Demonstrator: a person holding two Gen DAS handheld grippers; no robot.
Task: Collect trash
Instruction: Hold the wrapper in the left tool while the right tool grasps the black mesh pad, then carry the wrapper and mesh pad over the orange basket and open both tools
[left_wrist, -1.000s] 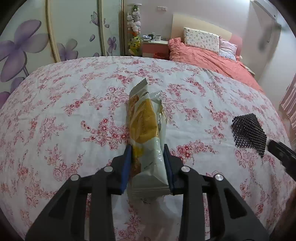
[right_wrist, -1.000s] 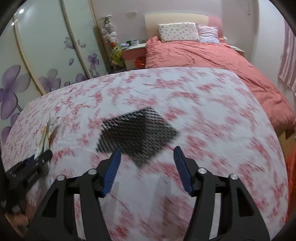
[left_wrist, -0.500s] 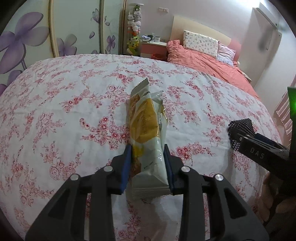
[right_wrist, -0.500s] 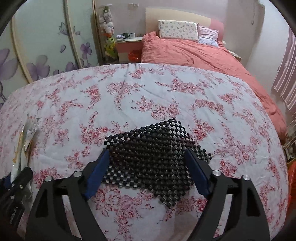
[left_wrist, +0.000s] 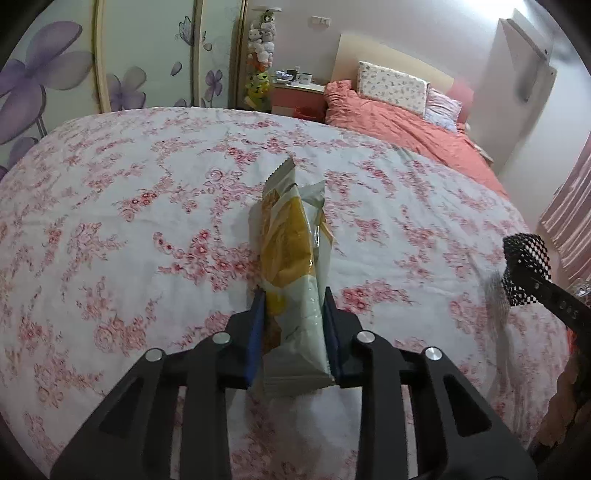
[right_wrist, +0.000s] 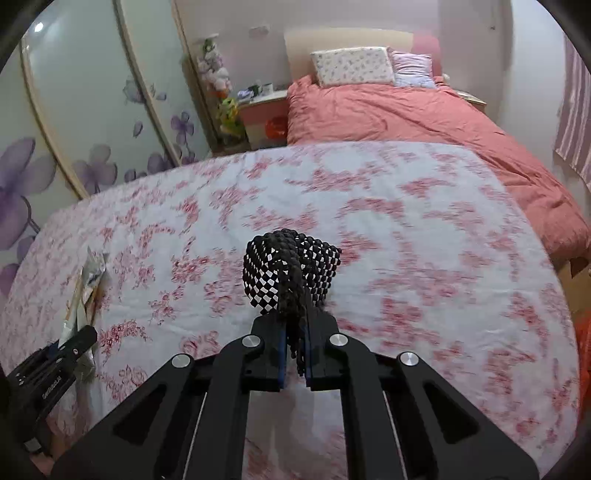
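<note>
While our left gripper (left_wrist: 292, 299) is clamping the yellow snack wrapper (left_wrist: 293, 258) above the floral bedspread (left_wrist: 129, 221), we are pinching the folded black mesh mat (right_wrist: 291, 269) in our right gripper (right_wrist: 294, 325); beyond, 2 pillows (right_wrist: 351, 66) are lying on the red bed (right_wrist: 424, 114).

Glossy plastic snack wrapper (left_wrist: 291, 254), black open-weave mesh mat (right_wrist: 291, 269), matt floral cotton sheet (left_wrist: 110, 229)

Floral bedspread (left_wrist: 147, 221), purple-flowered wardrobe doors (left_wrist: 55, 74)

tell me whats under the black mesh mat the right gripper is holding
The floral bedspread lies below the bunched black mesh mat in the right gripper. The patch directly beneath is hidden.
</note>
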